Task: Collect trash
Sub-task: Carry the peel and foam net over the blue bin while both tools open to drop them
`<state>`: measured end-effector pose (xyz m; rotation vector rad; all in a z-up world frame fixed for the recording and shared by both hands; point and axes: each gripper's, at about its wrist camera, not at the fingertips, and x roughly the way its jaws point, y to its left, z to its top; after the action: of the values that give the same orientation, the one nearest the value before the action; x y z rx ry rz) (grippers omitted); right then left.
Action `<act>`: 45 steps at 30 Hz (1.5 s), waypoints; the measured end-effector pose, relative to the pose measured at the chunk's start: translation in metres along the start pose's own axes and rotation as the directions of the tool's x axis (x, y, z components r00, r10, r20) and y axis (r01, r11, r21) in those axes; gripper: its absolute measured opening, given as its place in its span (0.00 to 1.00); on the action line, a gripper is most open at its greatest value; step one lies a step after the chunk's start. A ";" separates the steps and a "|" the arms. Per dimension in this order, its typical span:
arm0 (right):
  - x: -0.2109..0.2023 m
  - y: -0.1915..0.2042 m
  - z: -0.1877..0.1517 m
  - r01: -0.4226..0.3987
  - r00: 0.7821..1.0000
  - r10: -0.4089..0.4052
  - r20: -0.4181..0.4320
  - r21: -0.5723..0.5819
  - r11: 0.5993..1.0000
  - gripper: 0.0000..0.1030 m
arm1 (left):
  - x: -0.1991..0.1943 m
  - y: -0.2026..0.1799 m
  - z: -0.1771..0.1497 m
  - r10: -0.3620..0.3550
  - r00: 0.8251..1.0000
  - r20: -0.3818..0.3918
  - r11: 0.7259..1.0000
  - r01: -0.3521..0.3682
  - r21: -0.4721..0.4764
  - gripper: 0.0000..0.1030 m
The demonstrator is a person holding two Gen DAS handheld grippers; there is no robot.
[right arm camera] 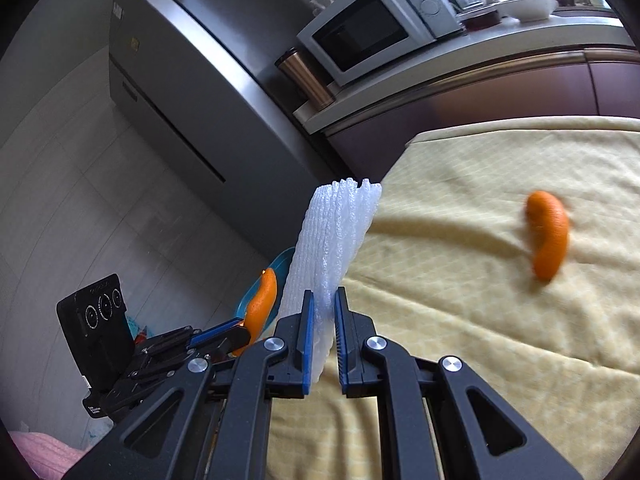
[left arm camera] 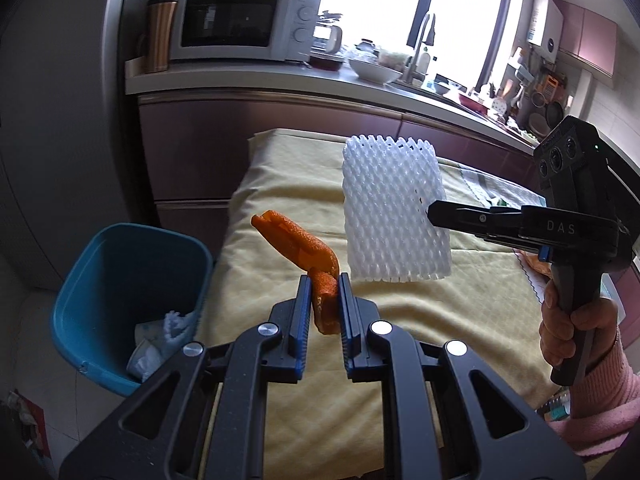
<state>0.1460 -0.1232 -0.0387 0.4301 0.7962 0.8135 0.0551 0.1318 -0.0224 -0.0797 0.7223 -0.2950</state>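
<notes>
Both loads up off the yellow tablecloth point(left arm camera: 400, 320) for dumping: L gripper point(left arm camera: 325, 286) pinching orange peel point(left arm camera: 296, 244) nr blue bin point(left arm camera: 120, 276) at left, R gripper point(right arm camera: 321, 300) clamping white foam fruit net point(right arm camera: 336, 232); 2nd peel point(right arm camera: 548, 234) lying far right on cloth.

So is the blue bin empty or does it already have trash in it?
Not empty. The left wrist view shows crumpled white paper or tissue lying at the bottom of the blue bin; most of its inside is bare.
</notes>
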 end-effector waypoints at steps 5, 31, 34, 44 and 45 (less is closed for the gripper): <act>0.023 0.013 0.002 -0.037 0.999 0.036 -0.034 -0.025 0.999 0.09 | -0.007 0.025 0.001 0.047 0.999 0.012 0.998 -0.047 -0.037 0.13; 0.130 0.065 0.014 -0.070 0.978 0.049 -0.202 -0.098 0.993 0.09 | 0.006 0.124 -0.008 0.248 0.967 -0.064 0.953 -0.255 -0.162 0.14; 0.142 0.068 0.013 -0.062 0.974 0.037 -0.225 -0.107 0.992 0.09 | 0.013 0.133 -0.011 0.255 0.964 -0.080 0.948 -0.265 -0.177 0.14; 0.184 0.076 0.011 -0.033 0.954 -0.002 -0.300 -0.109 0.993 0.09 | 0.036 0.158 -0.021 0.265 0.955 -0.134 0.933 -0.289 -0.216 0.14; 0.188 0.076 0.011 -0.027 0.952 -0.008 -0.304 -0.113 0.993 0.09 | 0.038 0.160 -0.021 0.267 0.954 -0.138 0.931 -0.292 -0.219 0.14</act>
<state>0.1989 0.0698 -0.0707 0.2058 1.0273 0.9436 0.1059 0.2746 -0.0904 -0.1873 0.8615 0.0629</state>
